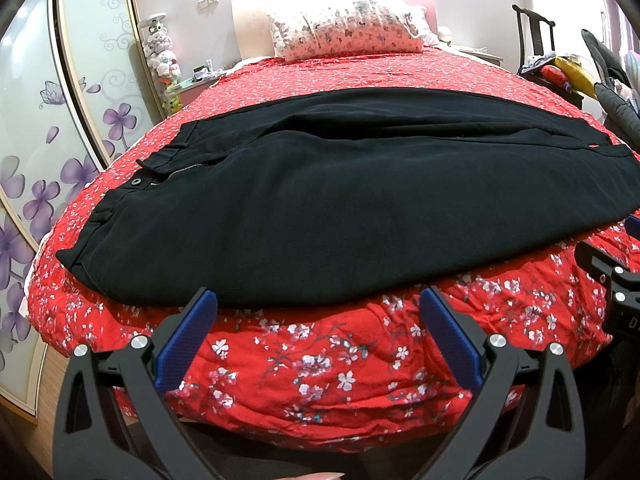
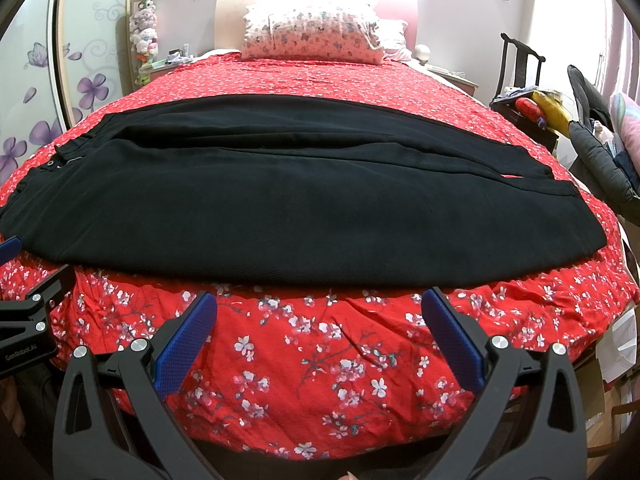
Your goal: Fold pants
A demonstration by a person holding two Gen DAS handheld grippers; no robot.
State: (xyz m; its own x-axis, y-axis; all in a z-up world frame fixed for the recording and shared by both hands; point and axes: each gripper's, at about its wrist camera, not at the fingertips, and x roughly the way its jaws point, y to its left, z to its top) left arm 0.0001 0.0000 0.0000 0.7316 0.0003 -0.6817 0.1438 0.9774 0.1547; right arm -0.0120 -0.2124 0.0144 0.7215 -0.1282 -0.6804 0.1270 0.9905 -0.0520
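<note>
Black pants [image 1: 320, 200] lie flat across the red floral bedspread [image 1: 320, 360], waistband with button and zipper at the left, leg hems at the right. One leg lies beside the other. My left gripper [image 1: 318, 300] stands open just short of the pants' near edge, holding nothing. In the right wrist view the same pants [image 2: 260, 208] stretch across the bed, and my right gripper [image 2: 320, 304] is open over the bedspread [image 2: 320, 360], just short of the near edge. Each gripper shows at the edge of the other's view.
A floral pillow [image 1: 344, 28] rests against the headboard at the far end. A wardrobe with purple flower panels [image 1: 48, 140] stands at the left. A dark chair with clothes and toys [image 2: 532, 96] and a grey jacket [image 2: 600, 160] sit at the right.
</note>
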